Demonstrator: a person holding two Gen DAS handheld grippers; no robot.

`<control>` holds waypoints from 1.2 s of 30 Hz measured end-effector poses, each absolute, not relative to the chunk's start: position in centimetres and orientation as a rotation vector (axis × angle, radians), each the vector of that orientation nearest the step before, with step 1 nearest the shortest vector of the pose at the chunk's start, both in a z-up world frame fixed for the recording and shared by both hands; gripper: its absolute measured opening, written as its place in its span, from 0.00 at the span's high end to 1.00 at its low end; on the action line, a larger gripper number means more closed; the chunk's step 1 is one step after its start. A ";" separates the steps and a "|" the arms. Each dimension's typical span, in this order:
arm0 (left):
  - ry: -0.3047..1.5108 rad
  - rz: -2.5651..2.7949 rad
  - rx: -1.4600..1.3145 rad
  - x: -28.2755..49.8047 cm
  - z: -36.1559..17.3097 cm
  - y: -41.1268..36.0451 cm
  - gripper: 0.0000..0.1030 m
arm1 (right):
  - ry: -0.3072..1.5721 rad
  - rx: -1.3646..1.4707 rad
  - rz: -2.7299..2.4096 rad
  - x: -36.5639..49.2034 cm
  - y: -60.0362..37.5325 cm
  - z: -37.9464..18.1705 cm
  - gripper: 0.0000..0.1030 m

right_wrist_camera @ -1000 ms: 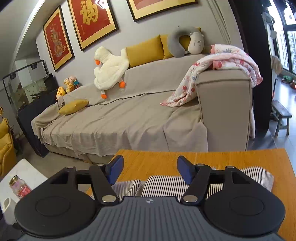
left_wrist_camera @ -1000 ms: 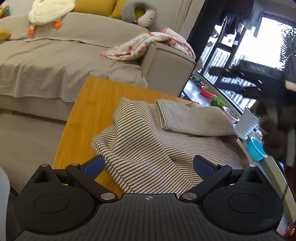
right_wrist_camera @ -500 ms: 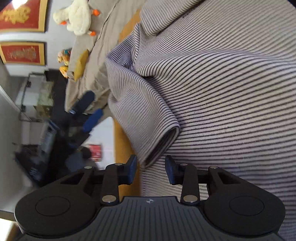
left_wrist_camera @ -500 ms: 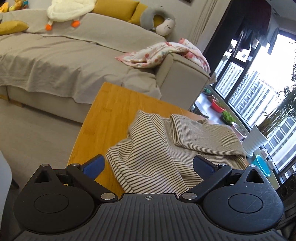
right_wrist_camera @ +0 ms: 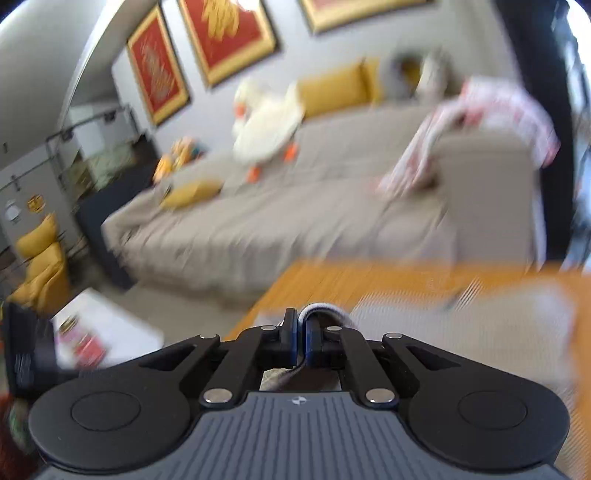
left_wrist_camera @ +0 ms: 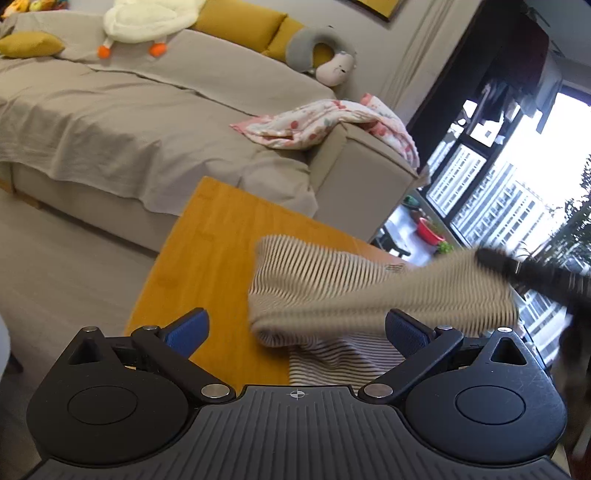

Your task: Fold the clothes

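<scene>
A beige striped shirt [left_wrist_camera: 354,295] lies on the orange wooden table [left_wrist_camera: 207,251]. My left gripper [left_wrist_camera: 295,328] is open and empty, just short of the shirt's near edge. My right gripper [right_wrist_camera: 301,328] is shut on an edge of the striped shirt [right_wrist_camera: 461,332] and lifts it; in the left wrist view it shows as a dark blur [left_wrist_camera: 532,273] at the right, pulling the cloth up. The right wrist view is motion-blurred.
A grey sofa [left_wrist_camera: 129,122] stands beyond the table with a white plush duck [left_wrist_camera: 144,22], yellow cushions and a pink patterned blanket [left_wrist_camera: 325,122] on its arm. Windows and plant pots are at the right. A white side table [right_wrist_camera: 96,339] is at the left.
My right gripper has closed on the shirt's edge and lifted it, swinging its view back towards the sofa. The shirt's right part has risen off the table. My left gripper stays open.
</scene>
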State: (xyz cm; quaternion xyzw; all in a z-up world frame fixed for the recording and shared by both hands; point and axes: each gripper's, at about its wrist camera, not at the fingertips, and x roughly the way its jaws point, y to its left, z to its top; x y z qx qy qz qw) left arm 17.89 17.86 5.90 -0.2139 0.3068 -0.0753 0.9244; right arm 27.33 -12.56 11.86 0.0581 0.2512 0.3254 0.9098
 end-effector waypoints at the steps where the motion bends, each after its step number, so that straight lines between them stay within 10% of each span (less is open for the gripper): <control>1: 0.635 -0.172 -0.426 18.3 5.9 17.2 0.00 | 0.475 0.095 0.637 28.1 -13.7 12.9 0.97; 20: 0.657 -0.363 -0.164 26.9 0.9 4.4 0.00 | 0.679 0.181 0.341 36.8 -25.7 -0.7 0.88; 24: 0.612 -0.358 -0.088 26.2 0.1 4.2 0.00 | 0.661 0.198 0.331 35.9 -25.9 0.8 0.46; 27: 0.612 -0.362 -0.091 26.1 0.0 4.3 0.00 | 0.587 0.240 0.348 34.6 -26.0 2.6 0.37; 30: 0.609 -0.364 -0.097 25.9 0.1 4.5 0.00 | 0.515 0.370 0.407 33.6 -25.9 4.2 0.00; 36: 0.610 -0.363 -0.091 25.9 0.2 4.5 0.00 | 0.631 0.528 0.437 34.6 -24.0 -0.7 0.00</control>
